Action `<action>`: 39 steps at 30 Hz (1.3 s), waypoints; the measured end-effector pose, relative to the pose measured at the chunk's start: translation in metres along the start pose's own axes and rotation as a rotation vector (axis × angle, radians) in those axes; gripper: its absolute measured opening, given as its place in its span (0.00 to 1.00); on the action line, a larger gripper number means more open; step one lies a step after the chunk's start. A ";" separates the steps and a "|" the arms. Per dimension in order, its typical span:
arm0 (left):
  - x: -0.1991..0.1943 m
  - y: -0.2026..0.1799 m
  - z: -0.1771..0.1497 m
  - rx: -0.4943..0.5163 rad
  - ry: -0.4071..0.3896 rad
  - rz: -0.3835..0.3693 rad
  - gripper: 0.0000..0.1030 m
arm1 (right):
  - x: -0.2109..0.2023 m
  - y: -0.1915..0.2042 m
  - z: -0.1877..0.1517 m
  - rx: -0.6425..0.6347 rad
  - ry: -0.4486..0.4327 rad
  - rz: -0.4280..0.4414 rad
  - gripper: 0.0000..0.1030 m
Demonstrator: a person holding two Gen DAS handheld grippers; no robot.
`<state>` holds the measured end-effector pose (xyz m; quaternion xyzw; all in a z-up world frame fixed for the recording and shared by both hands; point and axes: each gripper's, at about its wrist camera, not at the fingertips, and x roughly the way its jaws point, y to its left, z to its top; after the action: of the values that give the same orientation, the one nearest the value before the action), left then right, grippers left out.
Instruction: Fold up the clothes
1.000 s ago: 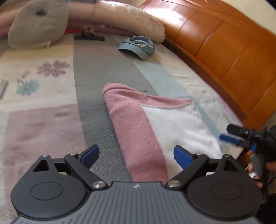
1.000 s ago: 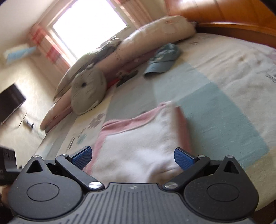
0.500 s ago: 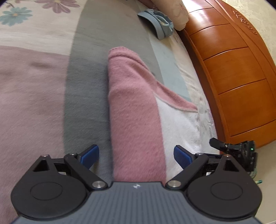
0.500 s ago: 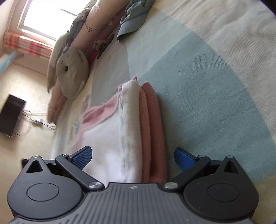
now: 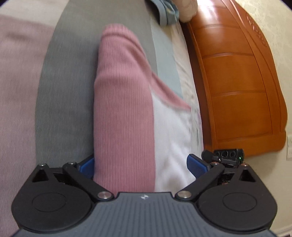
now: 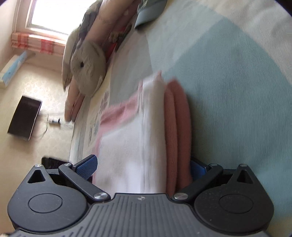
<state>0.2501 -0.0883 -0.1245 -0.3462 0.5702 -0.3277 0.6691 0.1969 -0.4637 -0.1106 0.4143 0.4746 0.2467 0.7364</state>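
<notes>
A folded pink and white knit garment (image 5: 124, 113) lies on the bedspread. My left gripper (image 5: 140, 165) is open, its blue fingertips (image 5: 196, 165) straddling the garment's near edge at one side. In the right wrist view the same garment (image 6: 146, 138) shows its stacked pink folds at the right. My right gripper (image 6: 142, 165) is open, its blue fingertips (image 6: 87, 165) straddling that edge; the far pad is partly hidden behind the pink folds. The right gripper also shows in the left wrist view (image 5: 224, 156), at the bed's edge.
An orange wooden headboard (image 5: 237, 82) runs along the bed's right side. A blue cap (image 5: 167, 12) and pillows (image 6: 109, 32) lie at the far end, with a grey plush cushion (image 6: 87, 67). A dark TV (image 6: 24, 118) stands on the floor.
Both grippers have moved down and forward onto the garment's edges, so the cloth now sits between their open fingers. The garment has stayed folded in place.
</notes>
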 end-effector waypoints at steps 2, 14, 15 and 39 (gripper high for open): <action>0.001 0.003 0.003 -0.011 0.009 -0.014 0.96 | 0.000 0.000 -0.001 0.003 0.015 0.012 1.00; 0.019 0.001 0.014 -0.007 0.003 -0.044 0.98 | 0.017 0.001 0.018 0.022 0.029 0.062 1.00; 0.018 0.002 0.011 0.003 0.005 -0.047 0.98 | 0.015 0.001 0.015 0.007 0.031 0.072 1.00; 0.042 -0.031 0.039 -0.011 0.046 0.013 0.98 | 0.010 -0.005 0.020 0.070 -0.005 0.196 1.00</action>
<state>0.2935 -0.1368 -0.1174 -0.3384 0.5896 -0.3282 0.6559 0.2190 -0.4661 -0.1158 0.4848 0.4381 0.2998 0.6951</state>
